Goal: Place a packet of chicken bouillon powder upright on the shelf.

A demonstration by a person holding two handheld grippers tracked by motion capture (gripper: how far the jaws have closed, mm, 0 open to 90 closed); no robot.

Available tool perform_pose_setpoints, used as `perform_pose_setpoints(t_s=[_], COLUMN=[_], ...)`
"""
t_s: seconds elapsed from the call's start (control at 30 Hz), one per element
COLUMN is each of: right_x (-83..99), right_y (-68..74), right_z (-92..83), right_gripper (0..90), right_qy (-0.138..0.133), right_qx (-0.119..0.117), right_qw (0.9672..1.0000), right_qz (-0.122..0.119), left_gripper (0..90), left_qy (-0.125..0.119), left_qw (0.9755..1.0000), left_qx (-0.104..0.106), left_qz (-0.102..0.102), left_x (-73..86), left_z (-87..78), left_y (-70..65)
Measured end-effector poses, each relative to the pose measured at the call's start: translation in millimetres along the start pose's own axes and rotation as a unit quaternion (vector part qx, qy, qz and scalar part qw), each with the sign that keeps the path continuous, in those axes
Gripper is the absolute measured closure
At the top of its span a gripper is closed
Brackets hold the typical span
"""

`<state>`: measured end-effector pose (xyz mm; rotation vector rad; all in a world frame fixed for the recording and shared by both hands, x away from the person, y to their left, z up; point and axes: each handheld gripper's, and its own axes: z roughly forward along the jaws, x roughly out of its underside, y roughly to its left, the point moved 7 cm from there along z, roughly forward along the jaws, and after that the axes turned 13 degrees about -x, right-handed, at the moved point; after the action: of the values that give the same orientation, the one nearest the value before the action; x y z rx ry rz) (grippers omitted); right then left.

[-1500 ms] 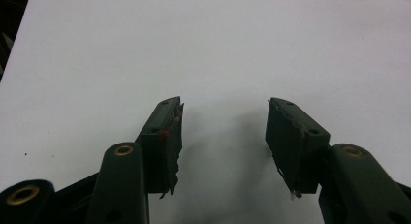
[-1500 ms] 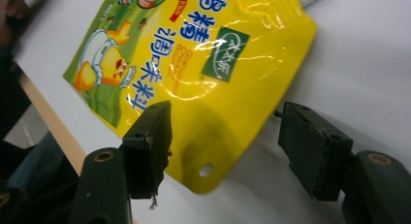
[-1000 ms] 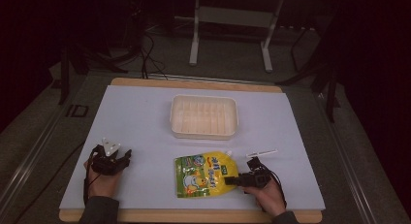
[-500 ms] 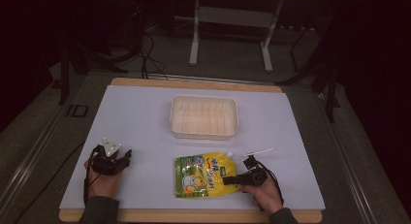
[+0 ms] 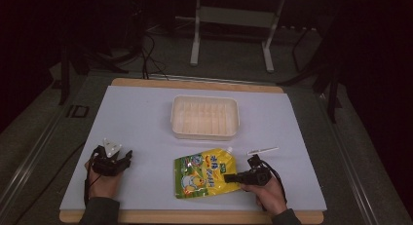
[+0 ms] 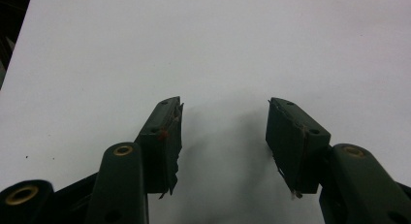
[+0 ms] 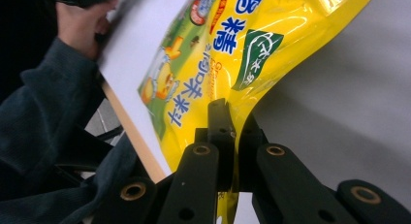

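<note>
The glossy yellow plastic pouch with a spout corner and cartoon print [image 5: 206, 172] lies flat on the near part of the worktop [image 5: 146, 118], a little right of centre, its spout corner pointing away towards the tray. The right hand-held gripper [image 5: 229, 178] has its jaws closed on the pouch's right-hand edge; in the right gripper view the two black jaws pinch the film [image 7: 232, 78] between them with almost no gap. Holding it by the thin edge rather than the belly looks like a choice for a firm pinch on something slippery, and it would let the pouch hang or slide without crushing the contents.

Just beyond the pouch sits the shallow cream rectangular plastic tray with a ribbed floor [image 5: 205, 117], with nothing in it, its near rim close to the spout corner but apart from it. A thin white stick [image 5: 262, 150] lies on the worktop to the right of the pouch, near the right hand [image 5: 268, 193].

The left hand-held gripper [image 5: 122, 159] rests well to the left, jaws spread wide over bare white surface and holding nothing. The pouch's lower edge is near the worktop's front wooden edge, so room to move lies forward and to the left.
</note>
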<state>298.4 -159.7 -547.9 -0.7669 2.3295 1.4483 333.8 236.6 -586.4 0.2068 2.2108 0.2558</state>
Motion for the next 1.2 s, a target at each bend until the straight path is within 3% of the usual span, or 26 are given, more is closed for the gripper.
perform_pose_setpoints(t_s=[0.27,0.73,1.2], right_x=[-8.8,-25.1,-42.3], right_y=[14.2,39.7,62.8], right_z=[-3.0,-0.2,9.9], right_gripper=[90.0,90.0,90.0], right_qy=[-0.014,-0.039,-0.036], right_qx=[-0.021,-0.081,-0.088], right_qw=[0.9995,0.9945,0.9903], right_qz=[-0.020,-0.053,-0.101], left_gripper=[46.7,46.7,46.6], left_qy=[0.000,0.000,-0.003], left_qw=[1.0000,1.0000,1.0000], left_qx=[0.000,-0.001,0.000], left_qz=[0.000,0.001,-0.001], left_x=[0.0,0.0,-0.3], left_z=[-0.1,-0.1,-0.3], left_y=[0.0,0.0,0.0])
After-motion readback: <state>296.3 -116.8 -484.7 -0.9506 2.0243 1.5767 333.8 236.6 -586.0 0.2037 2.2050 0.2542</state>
